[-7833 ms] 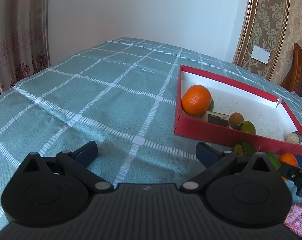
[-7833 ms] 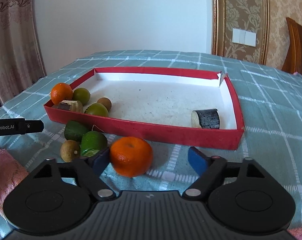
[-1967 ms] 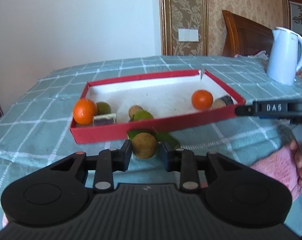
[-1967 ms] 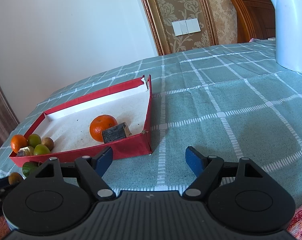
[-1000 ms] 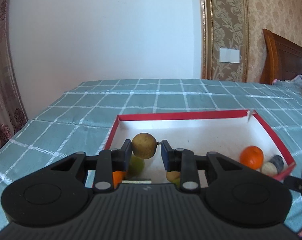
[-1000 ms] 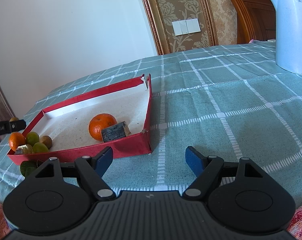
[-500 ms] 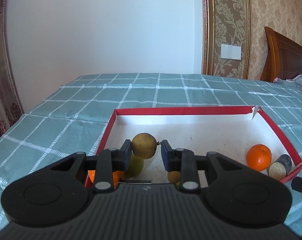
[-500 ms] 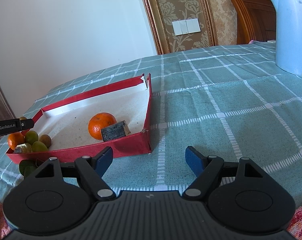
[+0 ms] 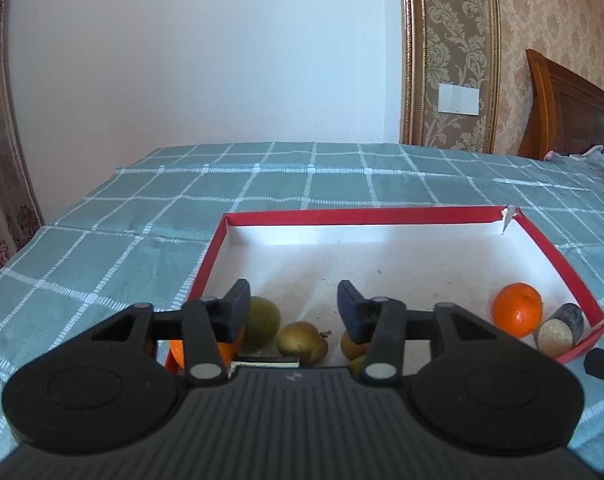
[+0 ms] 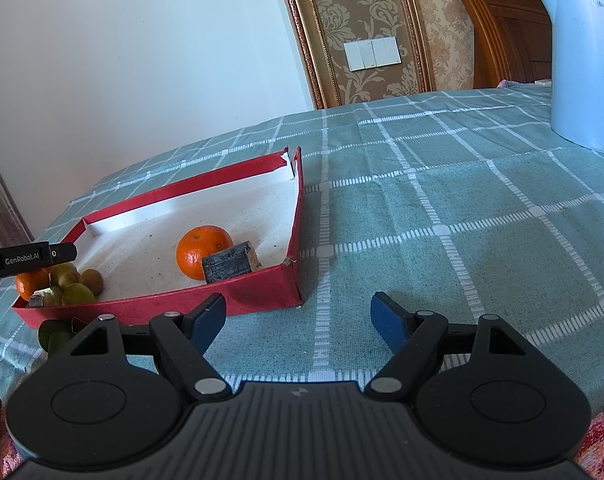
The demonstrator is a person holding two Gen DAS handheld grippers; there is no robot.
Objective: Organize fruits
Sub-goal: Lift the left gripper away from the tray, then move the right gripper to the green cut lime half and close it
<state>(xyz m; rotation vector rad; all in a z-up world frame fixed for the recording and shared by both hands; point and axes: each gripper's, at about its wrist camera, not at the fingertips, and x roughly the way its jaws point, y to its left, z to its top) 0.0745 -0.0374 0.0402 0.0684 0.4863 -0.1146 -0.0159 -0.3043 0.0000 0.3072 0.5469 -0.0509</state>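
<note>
My left gripper [image 9: 293,308] is open and empty, held over the near left corner of the red tray [image 9: 362,216]. The brown-green fruit [image 9: 302,343] lies on the tray floor below the fingers, beside a green fruit [image 9: 263,320] and an orange [image 9: 225,350]. Another orange [image 9: 517,310] and a cut dark stick [image 9: 558,330] lie at the tray's right end. My right gripper [image 10: 299,316] is open and empty over the cloth beside the tray [image 10: 261,300]. Green fruits [image 10: 55,334] lie on the cloth outside the tray.
A teal checked cloth [image 10: 442,216] covers the table. A white kettle [image 10: 582,64] stands at the far right. The left gripper's finger [image 10: 29,258] shows over the tray's left end in the right wrist view. A wall and a wooden headboard stand behind.
My left gripper has opened and let go of the brown-green fruit, which now lies in the tray's near left corner. My right gripper has stayed still.
</note>
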